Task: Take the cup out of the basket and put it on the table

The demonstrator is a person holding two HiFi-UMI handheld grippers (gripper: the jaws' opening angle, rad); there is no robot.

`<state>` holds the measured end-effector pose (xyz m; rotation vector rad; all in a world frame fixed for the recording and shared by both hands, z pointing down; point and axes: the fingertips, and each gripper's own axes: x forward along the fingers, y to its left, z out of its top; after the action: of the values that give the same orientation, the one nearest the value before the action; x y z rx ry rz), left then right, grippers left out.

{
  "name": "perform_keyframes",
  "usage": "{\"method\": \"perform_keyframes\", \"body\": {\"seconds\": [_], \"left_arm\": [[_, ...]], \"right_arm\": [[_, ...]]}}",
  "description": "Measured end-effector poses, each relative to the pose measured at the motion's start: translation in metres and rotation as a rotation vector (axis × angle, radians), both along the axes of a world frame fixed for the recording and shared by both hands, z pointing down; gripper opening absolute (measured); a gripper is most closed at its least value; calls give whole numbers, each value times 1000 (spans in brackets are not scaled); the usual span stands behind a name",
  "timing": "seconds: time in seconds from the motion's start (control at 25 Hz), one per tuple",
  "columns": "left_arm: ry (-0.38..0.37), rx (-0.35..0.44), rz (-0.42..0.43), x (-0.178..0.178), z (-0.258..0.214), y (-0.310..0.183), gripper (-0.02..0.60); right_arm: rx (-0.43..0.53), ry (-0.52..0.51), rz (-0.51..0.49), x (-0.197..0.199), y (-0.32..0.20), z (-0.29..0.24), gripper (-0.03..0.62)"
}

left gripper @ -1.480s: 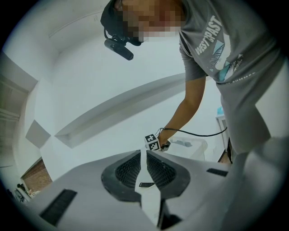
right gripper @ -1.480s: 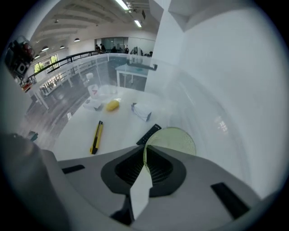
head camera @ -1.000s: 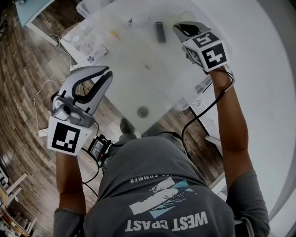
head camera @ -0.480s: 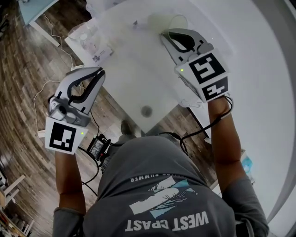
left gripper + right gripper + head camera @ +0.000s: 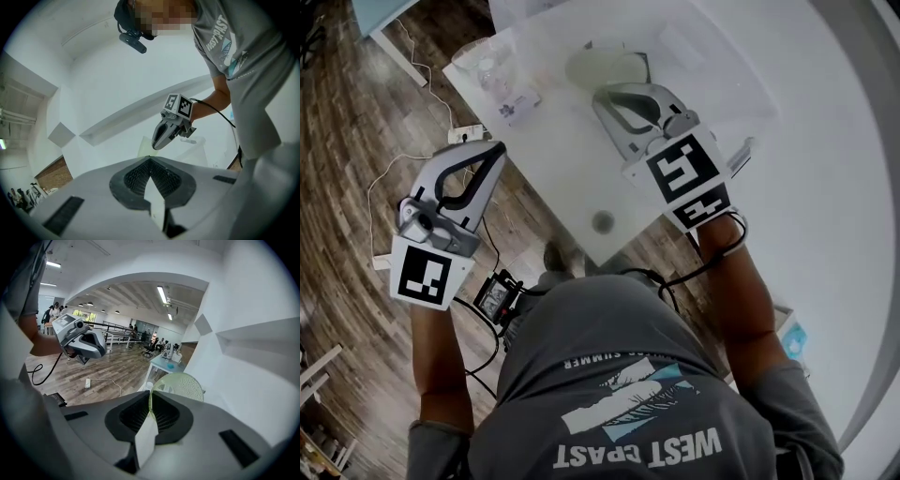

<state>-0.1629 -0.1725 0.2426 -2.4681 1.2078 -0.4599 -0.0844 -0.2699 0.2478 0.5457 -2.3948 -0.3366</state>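
A pale green perforated basket (image 5: 595, 66) stands on the white table (image 5: 562, 159) at the far side. In the right gripper view the basket (image 5: 183, 385) rises just past the jaws, and its thin rim runs down between them. My right gripper (image 5: 602, 94) is shut on that rim. No cup shows in any view; the basket's inside is hidden. My left gripper (image 5: 495, 150) hangs off the table's left edge over the wooden floor, shut with nothing in it. From the left gripper view, the right gripper (image 5: 159, 140) hovers by the basket (image 5: 142, 149).
A clear plastic bag (image 5: 487, 70) and a small printed card (image 5: 520, 105) lie at the table's far left corner. A clear plastic box (image 5: 712, 56) sits right of the basket. A dark round spot (image 5: 603, 222) marks the near edge. A power strip (image 5: 467, 136) and cables lie on the floor.
My right gripper has swung left and nearer across the table and now pinches the basket's rim. The left gripper has stayed almost still, off the table's edge.
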Motion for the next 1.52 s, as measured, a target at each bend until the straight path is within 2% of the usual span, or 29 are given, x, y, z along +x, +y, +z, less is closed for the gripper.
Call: {"method": "perform_keyframes", "body": {"seconds": [0.28,0.6,1.0,1.32,1.52], "left_arm": [[9,-21,-35,-10,10,17,9],[19,-57,-87,-23,50,23,9],[38,-94,-137,-34,79,32,9],[80,-109,-175,-39,92,28,9],[69,-114,-196,-36,96,37,9]], "right_arm": [[-56,52,-79,-29,32,41,29],[-164,181,-123,-45,35,153,29],[-343,355,-135,-42,33,278,29],[-415,473,-136,-35,22,332,29],[-455,570,-123,-19,28,354,29]]}}
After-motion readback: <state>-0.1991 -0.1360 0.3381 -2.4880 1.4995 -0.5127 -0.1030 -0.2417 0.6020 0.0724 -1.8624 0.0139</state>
